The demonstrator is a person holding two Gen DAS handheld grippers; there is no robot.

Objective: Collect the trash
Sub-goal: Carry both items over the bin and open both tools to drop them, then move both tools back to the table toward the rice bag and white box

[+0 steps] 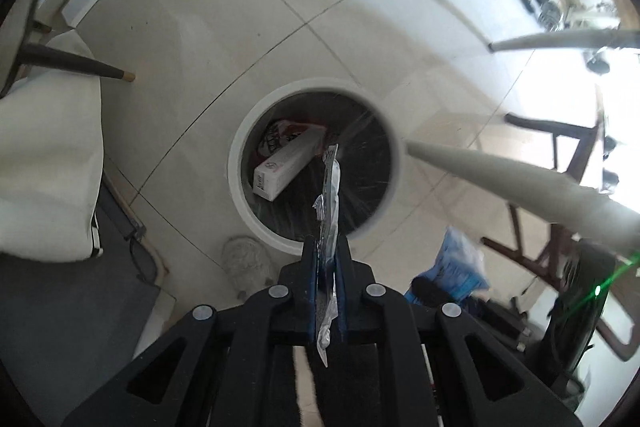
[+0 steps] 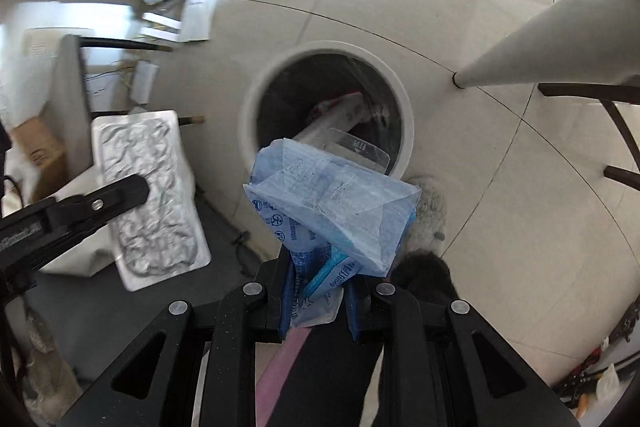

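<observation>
A: How far along is the collecting, going left to right?

B: The left gripper (image 1: 328,259) is clamping a flat silver foil pack (image 1: 330,199) edge-on, pointing toward twelve o'clock over the white bin (image 1: 240,183). A white carton (image 1: 286,167) is already lying inside, at about ten o'clock in the opening.

A: And the right?

B: The right gripper (image 2: 318,291) is pinching a crumpled blue plastic wrapper (image 2: 332,203), hanging just short of the bin's six o'clock rim.

A: So what is remaining?

B: I'm judging that both pieces are still waiting to be dropped; neither is in the bin yet.
</observation>
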